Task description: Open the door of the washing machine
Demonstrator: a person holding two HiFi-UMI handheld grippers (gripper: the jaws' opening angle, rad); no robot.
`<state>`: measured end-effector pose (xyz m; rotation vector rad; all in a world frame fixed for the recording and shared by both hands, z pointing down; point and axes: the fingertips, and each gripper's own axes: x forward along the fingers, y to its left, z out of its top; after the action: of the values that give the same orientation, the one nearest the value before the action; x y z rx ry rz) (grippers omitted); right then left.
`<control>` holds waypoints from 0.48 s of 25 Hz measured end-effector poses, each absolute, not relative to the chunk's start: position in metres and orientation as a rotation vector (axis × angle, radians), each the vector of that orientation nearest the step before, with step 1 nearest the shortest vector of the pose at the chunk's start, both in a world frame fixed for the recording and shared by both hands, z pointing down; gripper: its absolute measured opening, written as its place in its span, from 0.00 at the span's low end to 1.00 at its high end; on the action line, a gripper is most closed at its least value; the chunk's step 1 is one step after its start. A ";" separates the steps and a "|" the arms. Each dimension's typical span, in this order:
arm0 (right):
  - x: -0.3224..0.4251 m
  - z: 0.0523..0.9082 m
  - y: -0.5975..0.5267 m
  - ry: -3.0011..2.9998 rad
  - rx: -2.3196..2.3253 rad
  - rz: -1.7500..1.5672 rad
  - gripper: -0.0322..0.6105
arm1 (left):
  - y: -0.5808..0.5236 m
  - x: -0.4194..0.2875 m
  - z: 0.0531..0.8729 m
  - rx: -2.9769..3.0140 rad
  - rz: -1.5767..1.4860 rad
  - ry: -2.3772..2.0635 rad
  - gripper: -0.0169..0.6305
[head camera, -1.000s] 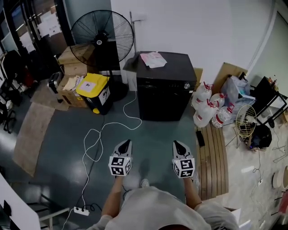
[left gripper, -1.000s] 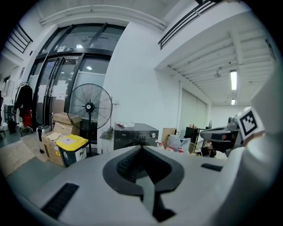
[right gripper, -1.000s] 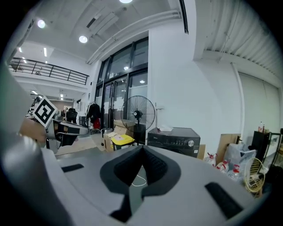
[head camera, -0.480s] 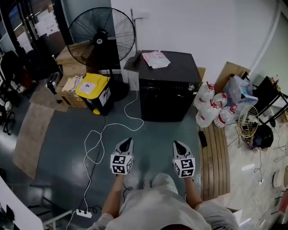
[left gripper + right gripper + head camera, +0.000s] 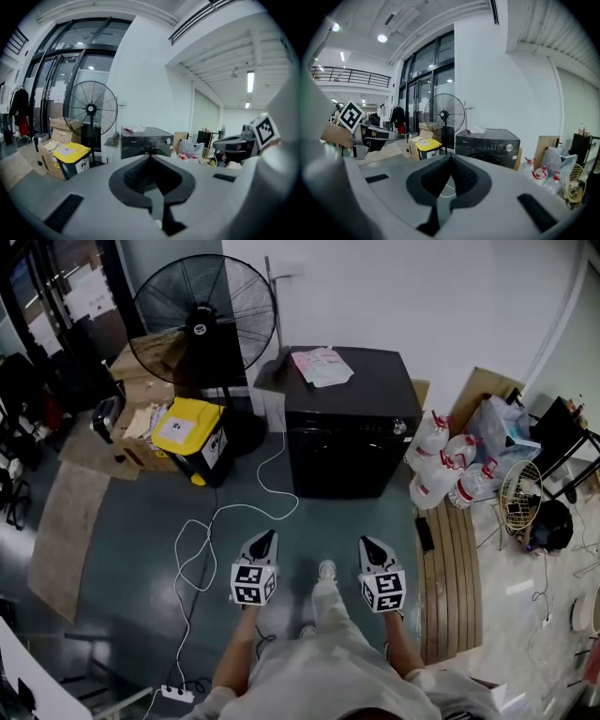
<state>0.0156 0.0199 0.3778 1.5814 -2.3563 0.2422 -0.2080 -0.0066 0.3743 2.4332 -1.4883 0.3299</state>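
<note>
Black washing machine door was barely discernible; well short of it, left gripper and right gripper were clamped closed, empty.

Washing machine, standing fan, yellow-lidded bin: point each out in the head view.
washing machine [image 5: 349, 457], head view, dark front panel.
standing fan [image 5: 200, 331], head view, centre hub.
yellow-lidded bin [image 5: 185, 424], head view, yellow lid.

Pale clothes, grey tools

The person wore a pale grey top, light trousers and a white shoe. The left gripper and right gripper had grey shells, black ribbed pads and cubes bearing black-and-white square markers
</note>
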 end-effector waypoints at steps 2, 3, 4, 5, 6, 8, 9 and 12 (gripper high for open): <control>0.019 0.382 0.000 -2.354 1.575 0.252 0.05 | -0.025 -0.204 0.378 2.428 0.339 -1.484 0.04; 0.021 0.383 -0.011 -2.355 1.573 0.256 0.05 | -0.036 -0.202 0.379 2.425 0.344 -1.482 0.04; 0.023 0.385 -0.023 -2.356 1.572 0.259 0.05 | -0.048 -0.200 0.380 2.424 0.347 -1.481 0.04; 0.024 0.386 -0.035 -2.358 1.570 0.262 0.05 | -0.060 -0.198 0.380 2.423 0.352 -1.482 0.04; 0.026 0.387 -0.048 -2.360 1.569 0.265 0.05 | -0.072 -0.197 0.381 2.421 0.356 -1.483 0.04; 0.031 0.389 -0.074 -2.360 1.561 0.272 0.05 | -0.097 -0.192 0.384 2.413 0.365 -1.485 0.04; 0.033 0.390 -0.087 -2.360 1.555 0.276 0.05 | -0.110 -0.190 0.385 2.408 0.367 -1.487 0.04; 0.038 0.392 -0.127 -2.361 1.533 0.287 0.05 | -0.149 -0.183 0.389 2.389 0.381 -1.484 0.04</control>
<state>0.0383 -0.1271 0.3919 1.5334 -2.3608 0.2872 -0.1828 -0.1486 0.3888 2.3890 -1.4837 0.3806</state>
